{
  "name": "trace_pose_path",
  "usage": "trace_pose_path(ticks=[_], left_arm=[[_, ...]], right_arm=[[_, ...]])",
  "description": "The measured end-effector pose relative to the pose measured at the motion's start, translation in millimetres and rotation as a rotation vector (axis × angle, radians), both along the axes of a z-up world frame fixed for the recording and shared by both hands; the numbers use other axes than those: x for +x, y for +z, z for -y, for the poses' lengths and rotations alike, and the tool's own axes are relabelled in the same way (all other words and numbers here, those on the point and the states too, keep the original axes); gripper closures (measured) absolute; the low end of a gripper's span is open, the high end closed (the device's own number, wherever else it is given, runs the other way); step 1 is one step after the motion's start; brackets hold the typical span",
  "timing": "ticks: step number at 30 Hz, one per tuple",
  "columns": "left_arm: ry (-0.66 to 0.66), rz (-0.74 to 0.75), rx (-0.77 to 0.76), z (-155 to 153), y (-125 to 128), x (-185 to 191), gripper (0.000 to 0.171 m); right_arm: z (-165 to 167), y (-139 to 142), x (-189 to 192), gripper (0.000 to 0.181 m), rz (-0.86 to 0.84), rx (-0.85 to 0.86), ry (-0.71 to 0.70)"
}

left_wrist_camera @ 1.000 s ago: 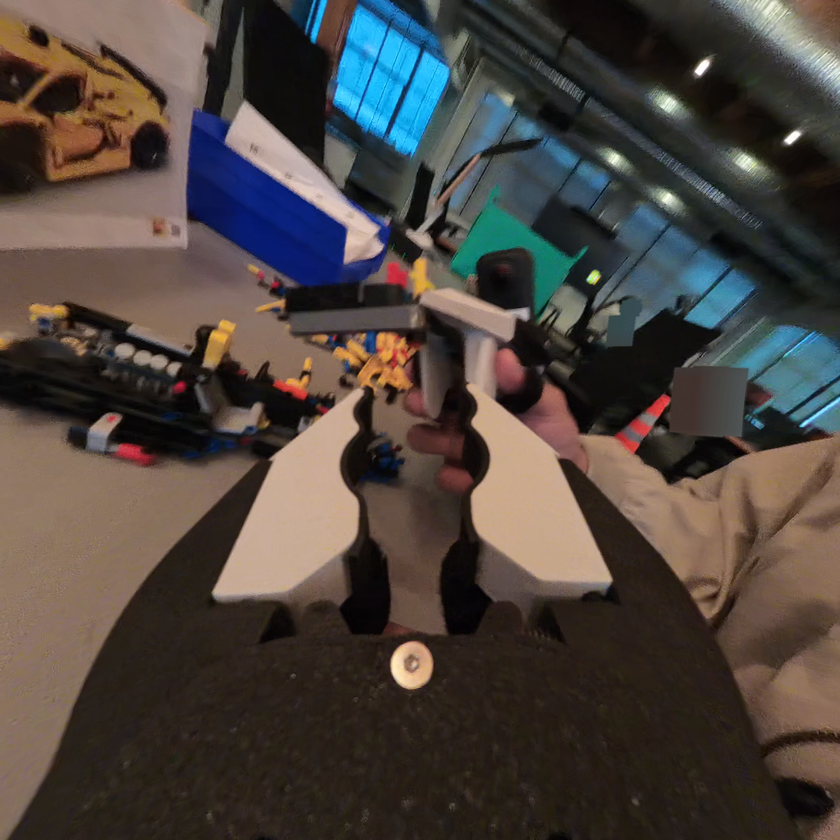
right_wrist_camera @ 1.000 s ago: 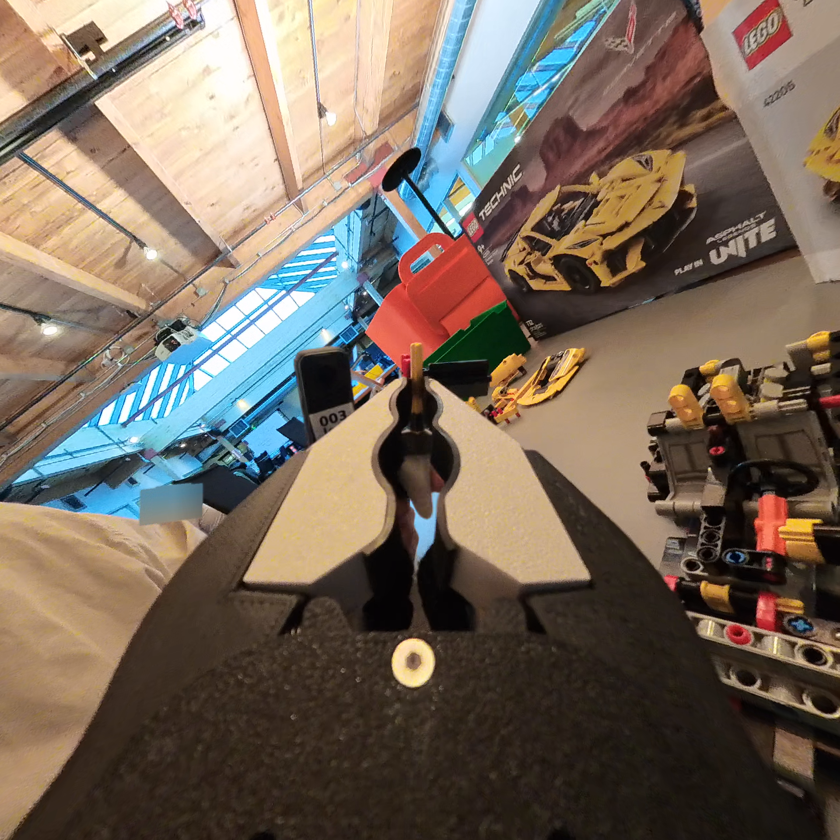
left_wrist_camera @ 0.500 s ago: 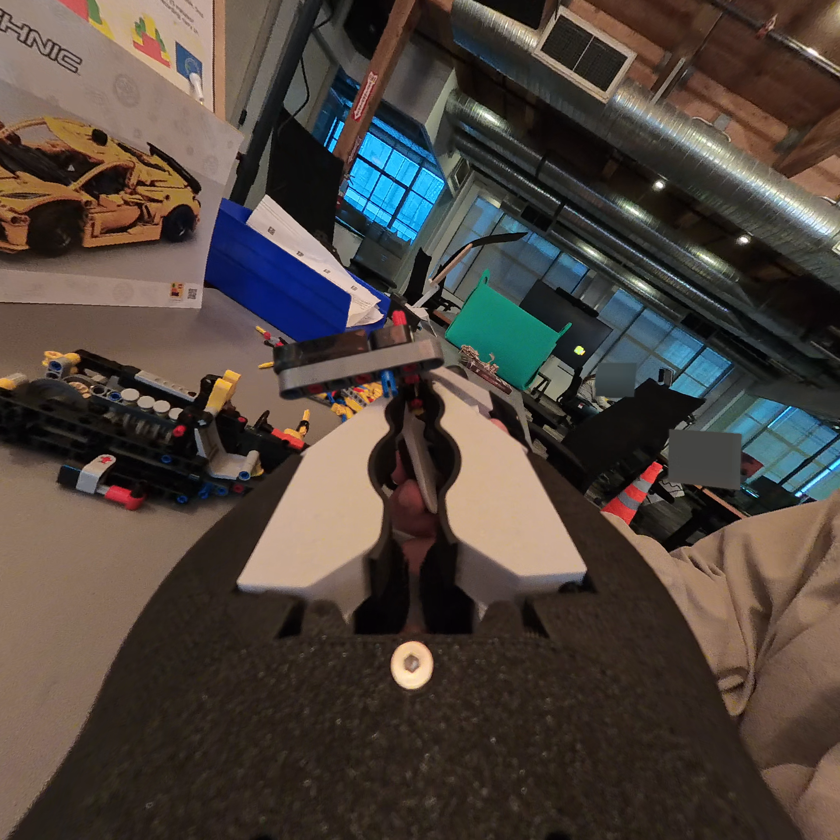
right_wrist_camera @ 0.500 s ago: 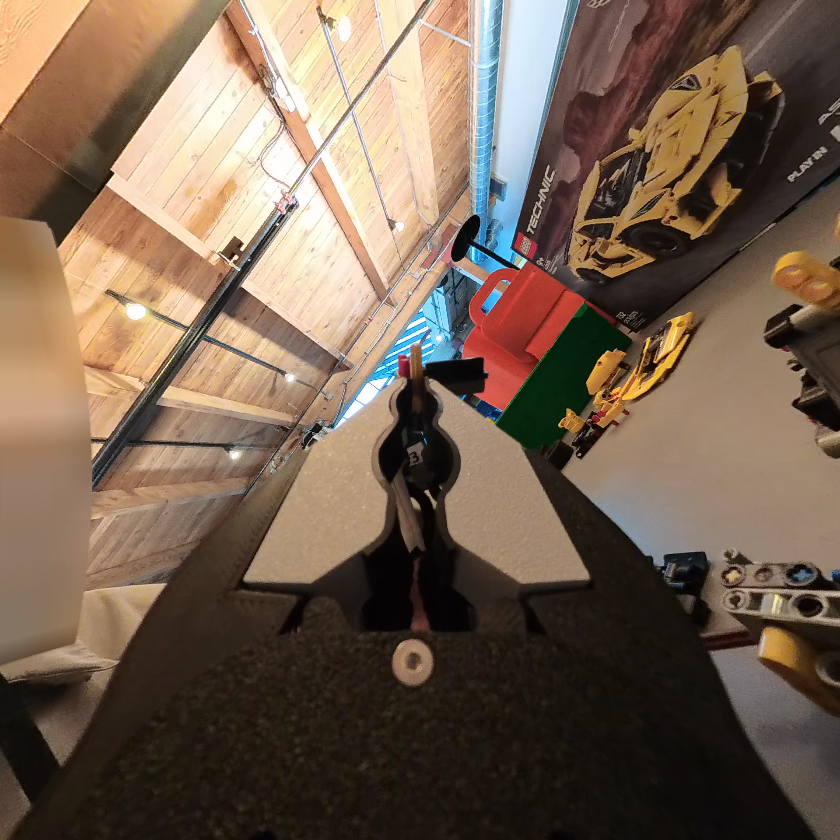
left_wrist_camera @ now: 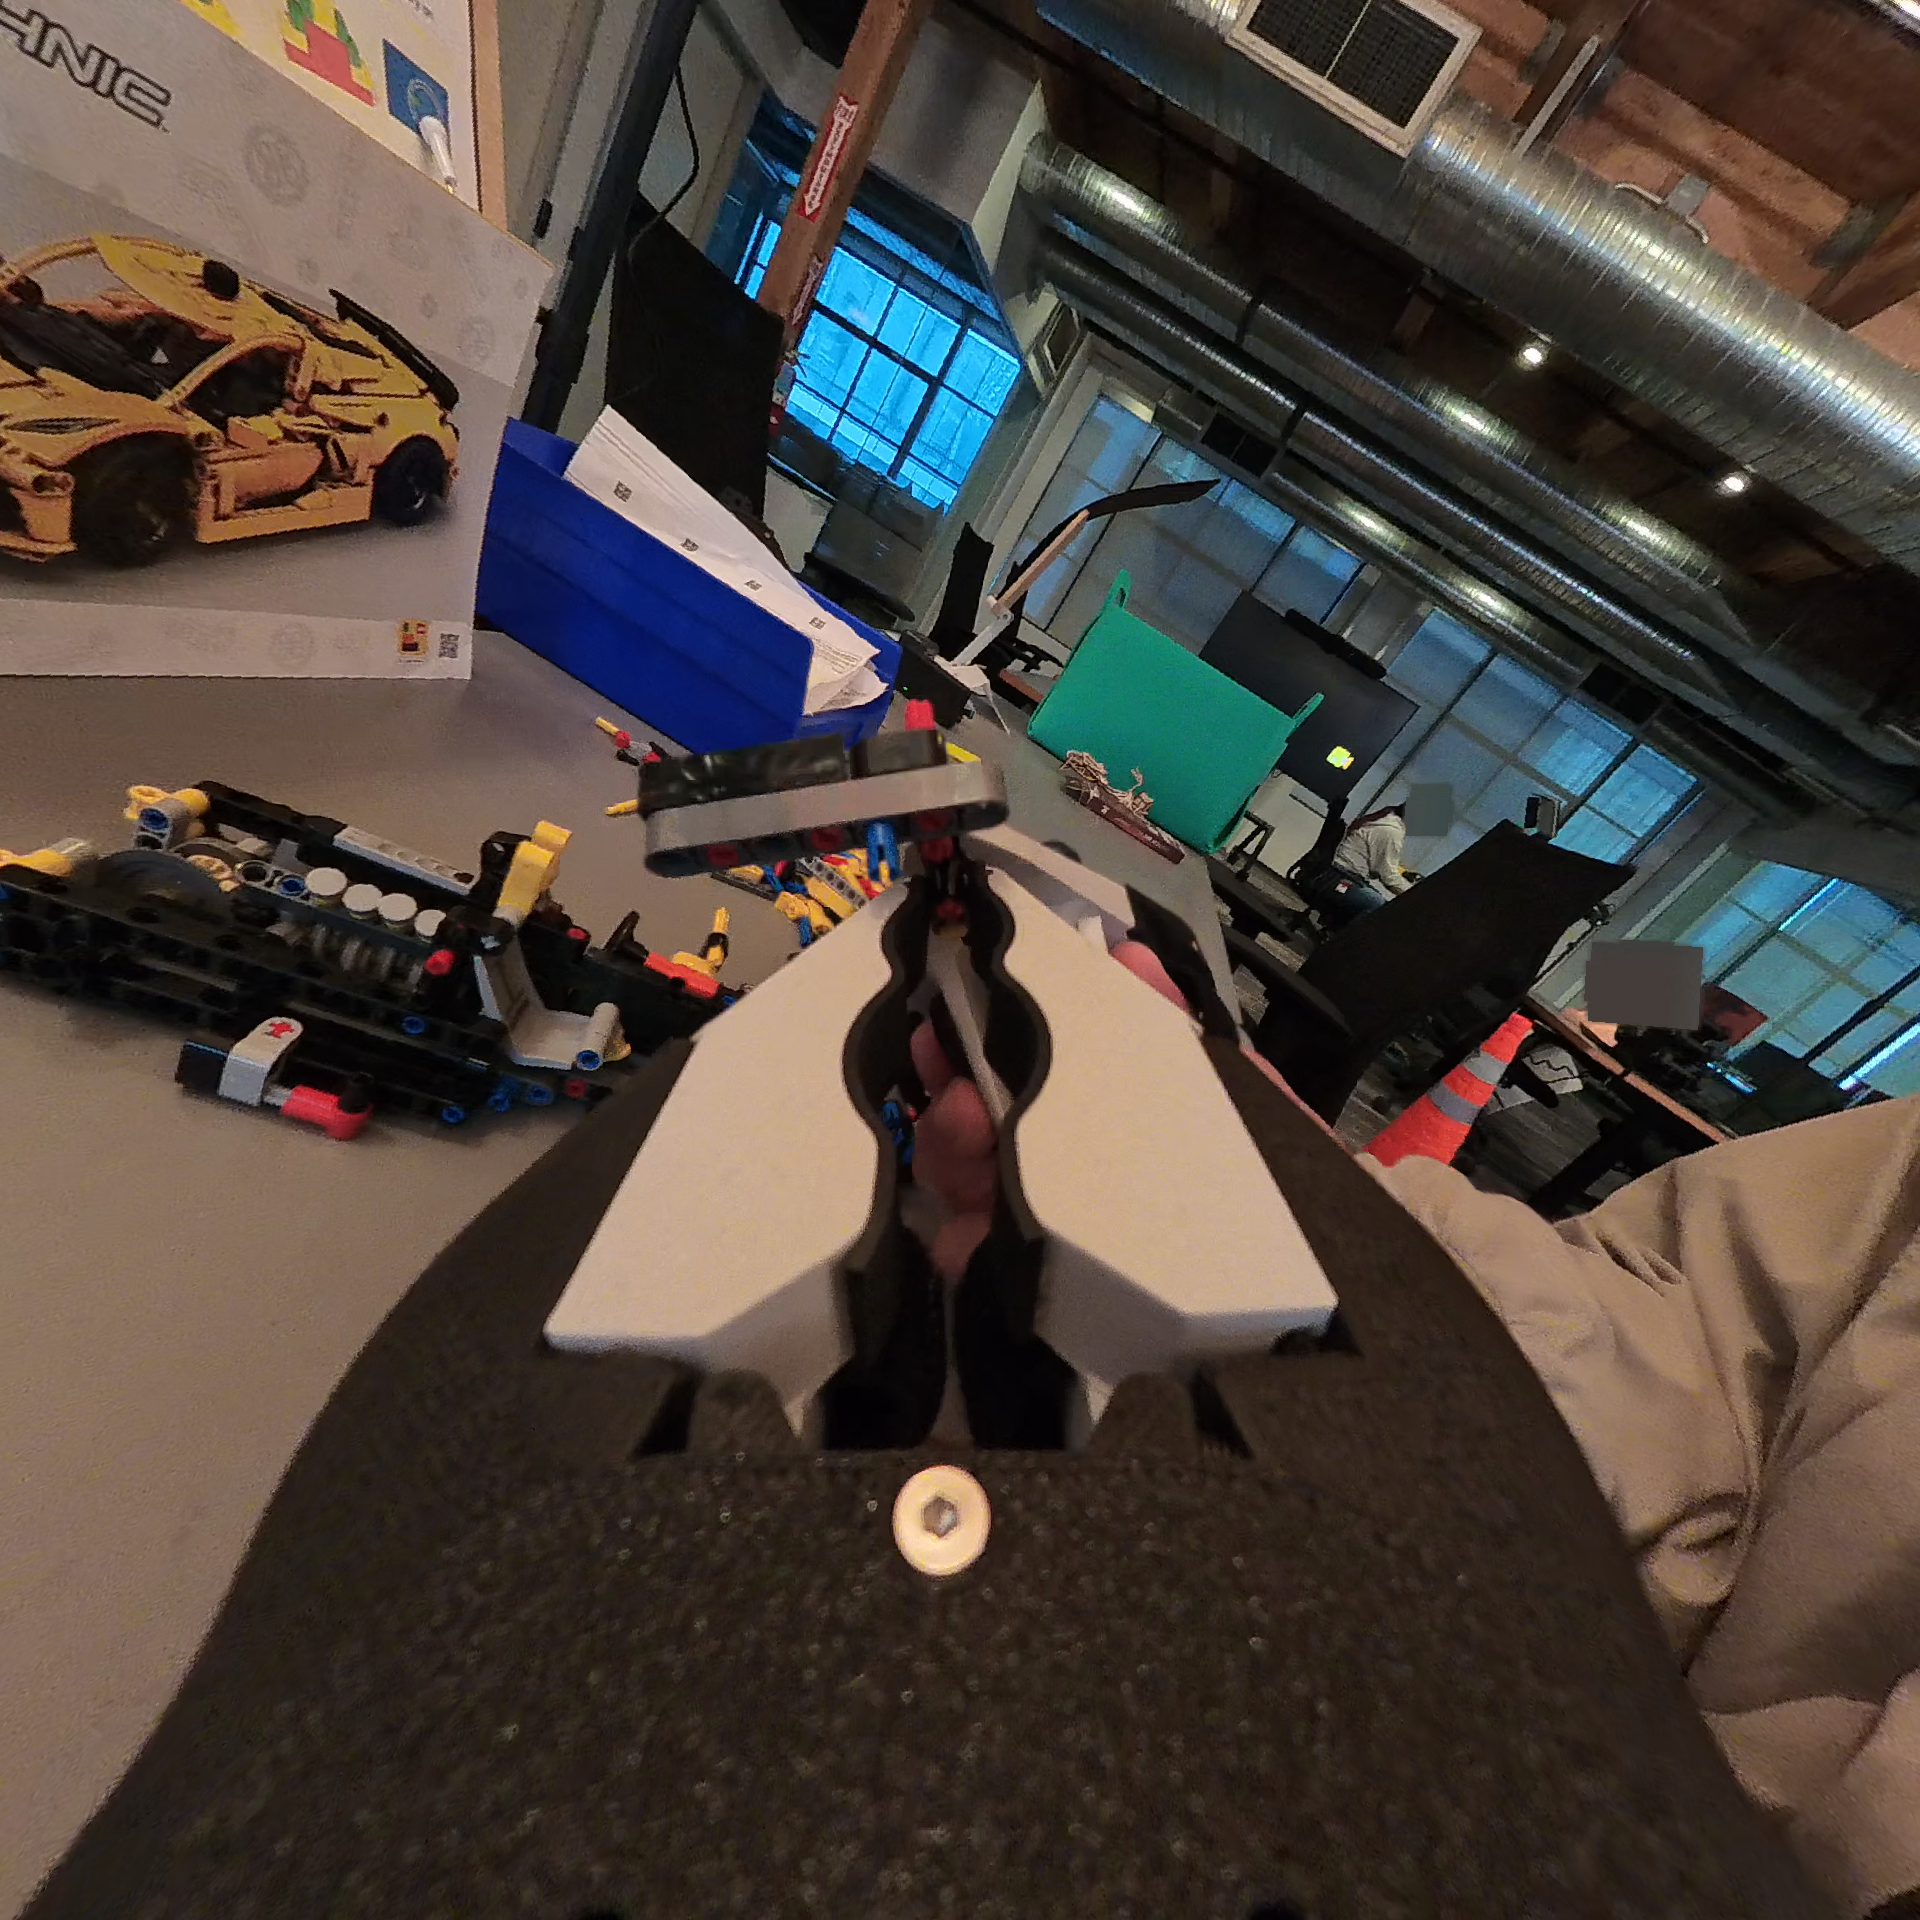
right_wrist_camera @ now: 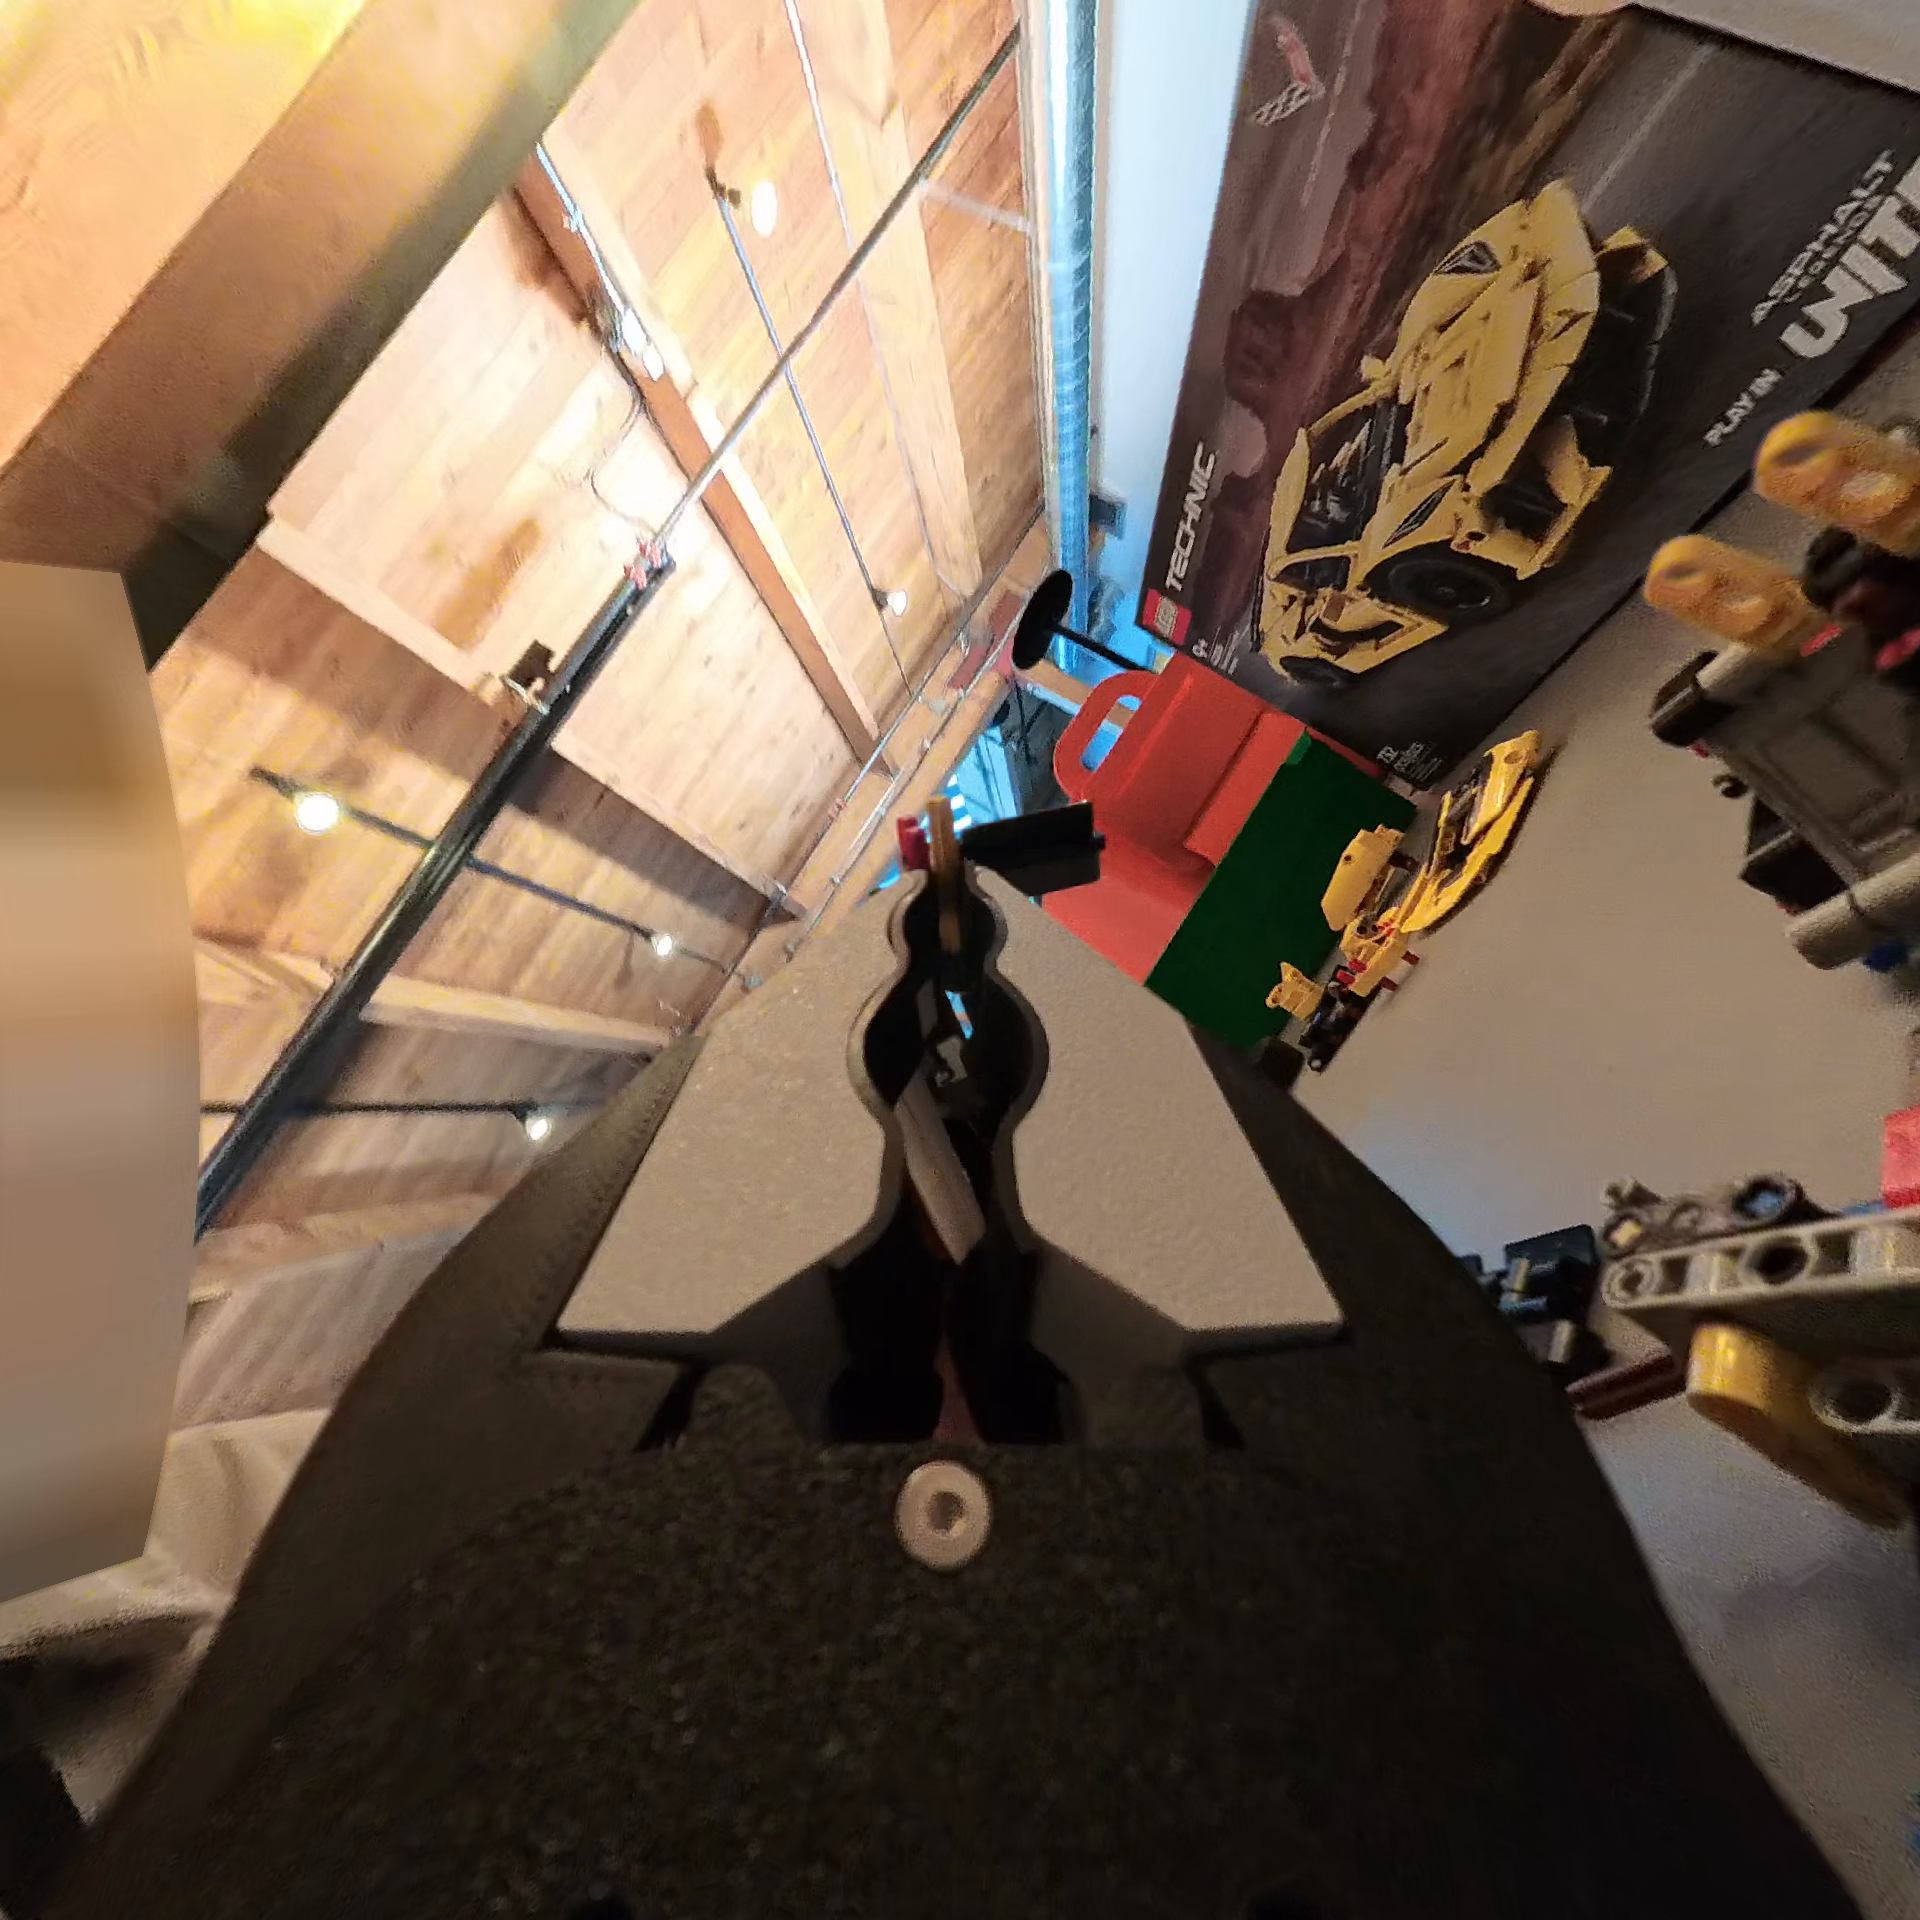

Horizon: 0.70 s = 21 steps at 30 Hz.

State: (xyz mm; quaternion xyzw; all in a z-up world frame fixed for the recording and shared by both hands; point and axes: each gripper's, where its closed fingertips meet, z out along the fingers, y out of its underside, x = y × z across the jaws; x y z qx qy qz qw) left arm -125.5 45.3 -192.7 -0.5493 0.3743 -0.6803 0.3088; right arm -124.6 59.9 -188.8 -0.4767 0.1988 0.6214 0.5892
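Note:
In the left wrist view, my left gripper (left_wrist_camera: 943,883) is held above the table, its jaws closed on the underside of a small brick assembly: a grey beam (left_wrist_camera: 821,821) with a black beam (left_wrist_camera: 748,774) on top and red pins. My right gripper's white fingers (left_wrist_camera: 1060,883) meet it from the far side, with a hand behind them. In the right wrist view, my right gripper (right_wrist_camera: 940,883) is shut on the same assembly. A tan axle (right_wrist_camera: 940,831), a red pin (right_wrist_camera: 910,831) and a black piece (right_wrist_camera: 1029,844) stick out past its tips.
A part-built black chassis (left_wrist_camera: 312,966) lies on the grey table (left_wrist_camera: 208,1351) to the left. Behind it stand a box with a yellow car picture (left_wrist_camera: 208,416), a blue bin (left_wrist_camera: 644,623) and a green bin (left_wrist_camera: 1164,717). Red (right_wrist_camera: 1174,790) and green (right_wrist_camera: 1268,883) bins and loose yellow parts (right_wrist_camera: 1434,862) show at the right. My two grippers' fingertips are within a few centimetres of each other.
My left gripper was open a second ago. It has moved in and closed on the assembly in the right gripper. The right gripper has tilted upward toward the ceiling.

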Motion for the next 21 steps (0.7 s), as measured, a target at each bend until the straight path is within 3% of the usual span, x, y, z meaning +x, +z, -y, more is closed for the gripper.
trace_pose_path(ticks=[4,21], left_arm=[[0.000,0.053,0.010,2,12,-3,0.164],[0.032,0.071,0.013,-2,17,-5,0.165]], right_arm=[[1,14,-2,0.181,0.063,0.044,-0.036],[-6,22,4,0.181,0.043,0.053,-0.060]])
